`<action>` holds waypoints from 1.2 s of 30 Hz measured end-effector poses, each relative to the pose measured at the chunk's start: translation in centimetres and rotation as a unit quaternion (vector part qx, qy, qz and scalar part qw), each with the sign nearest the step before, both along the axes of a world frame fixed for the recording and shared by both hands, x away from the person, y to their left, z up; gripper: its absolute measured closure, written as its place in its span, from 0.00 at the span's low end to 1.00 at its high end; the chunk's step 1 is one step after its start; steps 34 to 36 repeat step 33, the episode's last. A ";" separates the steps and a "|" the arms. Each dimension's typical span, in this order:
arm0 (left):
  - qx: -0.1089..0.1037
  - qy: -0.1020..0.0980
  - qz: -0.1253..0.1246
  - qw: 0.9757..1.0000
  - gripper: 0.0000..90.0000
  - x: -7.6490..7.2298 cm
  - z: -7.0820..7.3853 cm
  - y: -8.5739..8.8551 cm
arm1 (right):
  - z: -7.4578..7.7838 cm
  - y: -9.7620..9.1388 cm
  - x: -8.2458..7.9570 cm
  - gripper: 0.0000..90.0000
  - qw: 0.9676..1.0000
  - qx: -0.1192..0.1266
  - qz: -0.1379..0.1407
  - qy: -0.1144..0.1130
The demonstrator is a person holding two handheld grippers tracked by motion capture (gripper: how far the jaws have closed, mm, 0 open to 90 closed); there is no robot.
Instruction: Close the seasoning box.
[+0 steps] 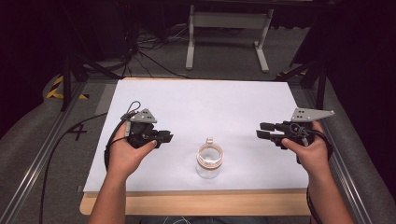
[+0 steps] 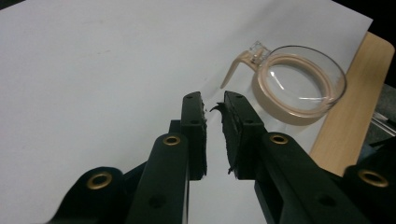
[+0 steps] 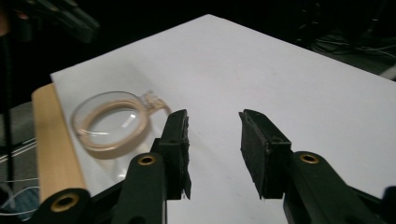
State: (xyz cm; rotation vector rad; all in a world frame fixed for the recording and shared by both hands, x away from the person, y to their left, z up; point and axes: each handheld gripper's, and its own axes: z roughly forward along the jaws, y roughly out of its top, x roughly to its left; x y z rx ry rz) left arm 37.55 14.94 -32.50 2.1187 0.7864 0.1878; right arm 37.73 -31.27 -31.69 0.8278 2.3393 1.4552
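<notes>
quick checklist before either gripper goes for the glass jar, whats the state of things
1. Jar upright and steady: the glass jar stands on the white sheet near the table's front edge, its clasp lid shut. Ok.
2. Jar free of contact: neither gripper touches it; it sits between them. Ok.
3. Right gripper ready: jaws stand well apart, nothing between them. Ok.
4. Left gripper ready: jaws nearly together, a narrow gap, too tight for the jar. Not ok.
5. Path clear: bare sheet between each gripper and the jar. Ok.
6. Jar contents: looks clear, but whether empty, cannot tell.
</notes>
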 end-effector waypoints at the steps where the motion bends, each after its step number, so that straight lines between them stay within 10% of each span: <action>1: 0.000 0.001 0.001 1.000 0.86 0.1 -0.1 0.1 | -0.2 -0.4 0.2 0.64 1.000 -0.002 -0.009 -0.003; 16: -0.006 0.031 0.039 0.999 0.82 2.5 -3.3 1.3 | -5.5 -4.8 4.3 0.54 0.994 -0.035 -0.098 0.040; 27: -0.009 0.056 0.050 0.997 0.80 3.9 -5.7 2.1 | -9.2 -5.4 5.7 0.52 0.988 -0.065 -0.116 0.083; 36: 0.000 0.053 0.046 0.998 0.65 4.4 -6.7 2.6 | -9.3 -5.2 5.7 0.51 0.988 -0.065 -0.112 0.083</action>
